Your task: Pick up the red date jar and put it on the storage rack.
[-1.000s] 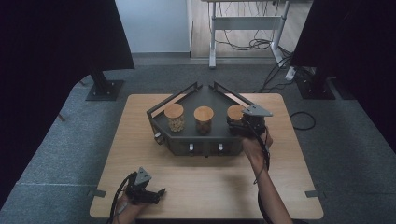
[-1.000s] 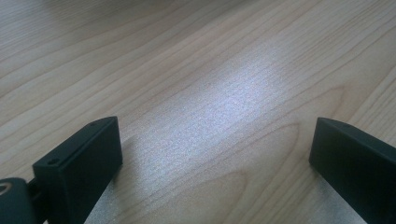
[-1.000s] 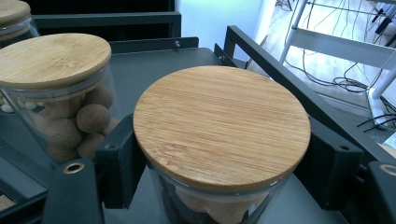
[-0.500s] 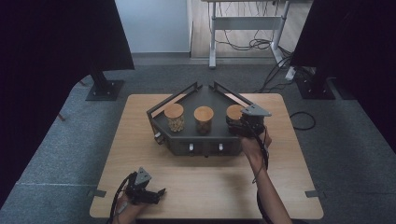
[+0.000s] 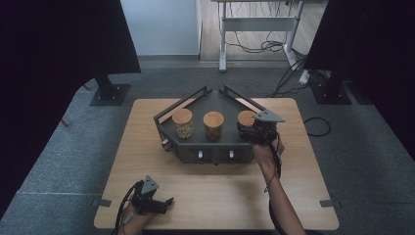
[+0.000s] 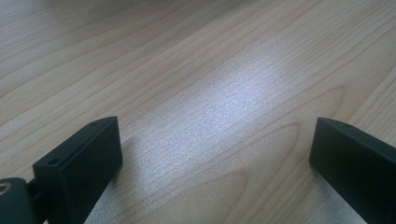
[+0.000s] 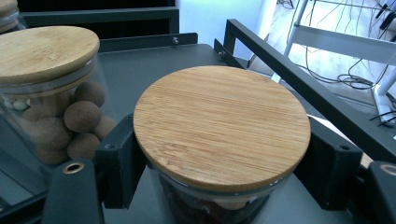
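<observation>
A dark angular tray (image 5: pixel 211 100) on the wooden table holds three glass jars with bamboo lids. My right gripper (image 5: pixel 249 129) is shut on the right jar (image 5: pixel 245 118). In the right gripper view its black pads (image 7: pixel 119 161) press the glass just under the lid (image 7: pixel 222 126). The middle jar (image 7: pixel 46 65), filled with brown balls, stands to the left of the held one. The left jar (image 5: pixel 182 122) stands at the tray's left end. My left gripper (image 5: pixel 164 203) rests near the table's front left edge. It is open (image 6: pixel 215 154), with bare wood between its jaws.
The tray has raised black rails (image 7: pixel 299 79) at the back and two knobs (image 5: pixel 215 155) on its front face. Bare tabletop (image 5: pixel 220 186) lies between the tray and the front edge. Stands, cables and a desk frame (image 5: pixel 254 24) are on the floor behind.
</observation>
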Motion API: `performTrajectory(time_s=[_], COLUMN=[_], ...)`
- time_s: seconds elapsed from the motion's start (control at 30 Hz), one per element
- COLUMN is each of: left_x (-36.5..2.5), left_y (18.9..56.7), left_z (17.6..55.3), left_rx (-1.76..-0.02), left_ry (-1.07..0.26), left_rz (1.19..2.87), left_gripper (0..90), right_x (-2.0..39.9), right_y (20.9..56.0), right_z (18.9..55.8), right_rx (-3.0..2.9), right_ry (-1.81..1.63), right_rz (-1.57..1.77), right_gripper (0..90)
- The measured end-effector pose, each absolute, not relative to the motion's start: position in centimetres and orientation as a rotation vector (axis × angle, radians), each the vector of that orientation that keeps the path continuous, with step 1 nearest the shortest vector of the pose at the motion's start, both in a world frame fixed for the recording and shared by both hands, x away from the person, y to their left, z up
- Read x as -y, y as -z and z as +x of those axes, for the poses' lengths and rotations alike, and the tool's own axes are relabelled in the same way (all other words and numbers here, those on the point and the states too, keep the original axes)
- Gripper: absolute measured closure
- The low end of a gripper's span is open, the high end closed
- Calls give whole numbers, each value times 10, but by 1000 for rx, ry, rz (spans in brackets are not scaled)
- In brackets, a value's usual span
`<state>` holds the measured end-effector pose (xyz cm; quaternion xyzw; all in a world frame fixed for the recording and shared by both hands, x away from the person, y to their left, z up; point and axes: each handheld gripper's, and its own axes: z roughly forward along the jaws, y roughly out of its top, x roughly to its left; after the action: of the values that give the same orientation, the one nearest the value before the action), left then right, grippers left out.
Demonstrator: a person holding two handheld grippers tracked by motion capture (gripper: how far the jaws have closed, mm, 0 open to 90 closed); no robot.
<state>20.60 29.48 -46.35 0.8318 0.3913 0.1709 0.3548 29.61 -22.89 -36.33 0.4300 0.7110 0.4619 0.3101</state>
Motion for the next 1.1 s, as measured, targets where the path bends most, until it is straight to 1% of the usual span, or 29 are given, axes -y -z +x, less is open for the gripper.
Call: performTrajectory(time_s=[0.3, 0.4, 0.53, 0.77, 1.1], left_x=[-295, -295, -295, -295, -295], left_y=[464, 464, 464, 464, 464], left_z=[206, 206, 206, 206, 206], left_rx=[-1011, -1011, -1011, -1011, -1011], left_ry=[-442, -442, -442, -442, -442], left_rz=[2150, 2149, 2149, 2150, 2149], left_gripper=[23, 23, 23, 23, 23], right_x=[232, 233, 233, 237, 239], right_y=[365, 366, 367, 370, 370], right_z=[297, 296, 298, 299, 298], right_rx=[-1878, -1881, -1898, -1907, -1913], right_ry=[-1231, -1231, -1222, -1231, -1236], right_rz=[1146, 1140, 1132, 1136, 1129], right_gripper=[237, 202, 129, 73, 55])
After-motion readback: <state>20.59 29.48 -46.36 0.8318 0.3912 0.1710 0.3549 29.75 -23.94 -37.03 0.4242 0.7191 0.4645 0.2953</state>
